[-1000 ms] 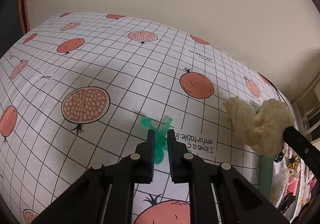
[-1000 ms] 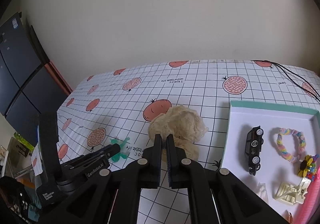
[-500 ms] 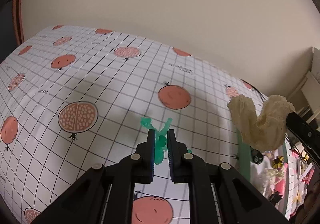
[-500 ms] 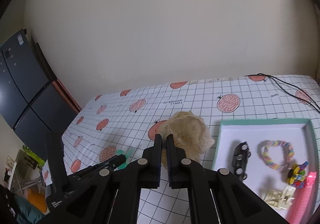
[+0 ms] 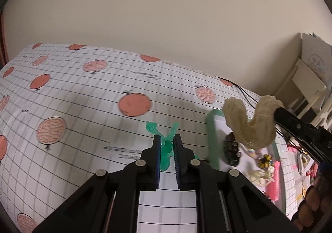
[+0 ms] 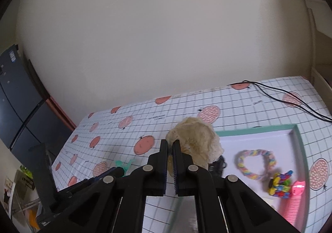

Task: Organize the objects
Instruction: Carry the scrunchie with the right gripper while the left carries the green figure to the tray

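Observation:
My left gripper (image 5: 167,145) is shut on a small green plastic figure (image 5: 165,151), held above the pomegranate-print tablecloth (image 5: 83,112). The figure's limbs stick out past the fingertips. My right gripper (image 6: 170,145) is shut on a crumpled beige cloth (image 6: 197,143), carried in the air over the left end of a white tray with a teal rim (image 6: 298,139). In the left wrist view the beige cloth (image 5: 249,127) hangs from the right gripper (image 5: 277,111) above the tray's teal rim (image 5: 212,139).
The tray holds a dark toy car (image 5: 232,148), a braided rainbow ring (image 6: 256,163), a colourful flower clip (image 6: 280,183), a pink comb (image 6: 293,206) and a cream clip (image 5: 258,175). A black cable (image 6: 290,100) lies across the far right of the table. White shelves (image 5: 307,87) stand at right.
Both grippers have lifted and swung right toward the tray. The beige cloth now hangs over the tray's left end; the green figure is nearer the teal rim.

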The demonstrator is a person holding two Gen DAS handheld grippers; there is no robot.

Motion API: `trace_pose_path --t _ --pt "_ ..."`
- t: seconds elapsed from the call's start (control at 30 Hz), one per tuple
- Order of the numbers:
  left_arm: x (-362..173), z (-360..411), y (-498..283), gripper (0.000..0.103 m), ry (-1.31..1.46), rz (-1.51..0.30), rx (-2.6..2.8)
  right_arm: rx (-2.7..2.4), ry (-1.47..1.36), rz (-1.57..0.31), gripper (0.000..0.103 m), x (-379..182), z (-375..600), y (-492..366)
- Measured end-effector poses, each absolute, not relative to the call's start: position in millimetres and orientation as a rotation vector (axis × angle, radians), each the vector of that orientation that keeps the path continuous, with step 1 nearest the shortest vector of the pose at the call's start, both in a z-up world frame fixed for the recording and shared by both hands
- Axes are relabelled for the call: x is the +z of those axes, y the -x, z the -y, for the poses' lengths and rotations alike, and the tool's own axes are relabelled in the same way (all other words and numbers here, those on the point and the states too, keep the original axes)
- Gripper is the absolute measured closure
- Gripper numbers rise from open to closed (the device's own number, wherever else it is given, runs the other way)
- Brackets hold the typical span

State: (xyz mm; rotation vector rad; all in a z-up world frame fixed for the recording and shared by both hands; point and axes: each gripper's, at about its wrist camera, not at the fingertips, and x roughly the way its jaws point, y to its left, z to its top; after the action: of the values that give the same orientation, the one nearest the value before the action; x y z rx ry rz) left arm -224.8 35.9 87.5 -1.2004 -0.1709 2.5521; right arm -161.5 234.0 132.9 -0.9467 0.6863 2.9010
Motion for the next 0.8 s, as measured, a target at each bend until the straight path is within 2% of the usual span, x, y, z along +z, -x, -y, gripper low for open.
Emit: trace_pose_path --t 0.53,0.8 --pt "85.6 -126.4 191.7 0.091 1.198 0.016 2.391 2.729 0.912 -0.717 0.098 119.6 -303.4 129.3" --pt "70.2 -141.1 193.1 0.091 1.278 0.041 2.328 2.665 0.922 -0.739 0.098 110.7 -325.6 112.4"
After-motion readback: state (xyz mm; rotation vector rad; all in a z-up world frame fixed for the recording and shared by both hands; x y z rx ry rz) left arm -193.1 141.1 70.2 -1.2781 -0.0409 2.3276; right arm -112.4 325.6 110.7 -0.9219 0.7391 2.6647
